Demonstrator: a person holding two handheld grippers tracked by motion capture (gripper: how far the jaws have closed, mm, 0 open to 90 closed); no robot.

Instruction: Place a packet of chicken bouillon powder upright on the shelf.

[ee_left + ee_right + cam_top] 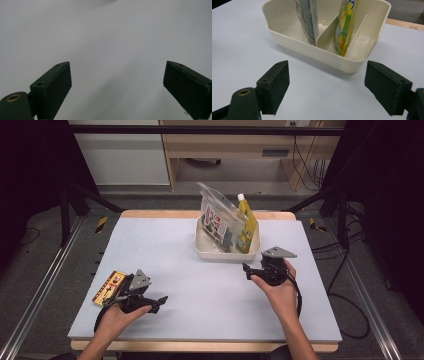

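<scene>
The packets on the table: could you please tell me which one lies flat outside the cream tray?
The small red-and-yellow flat packet beside the left tongs; the clear printed pouch and yellow-green spouted pouch stand upright inside the cream plastic divided tray.

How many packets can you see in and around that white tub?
3: a clear bag and a yellow spouted pouch stand in the tub; a flat packet lies by the left gripper. Others may hide inside.
</scene>
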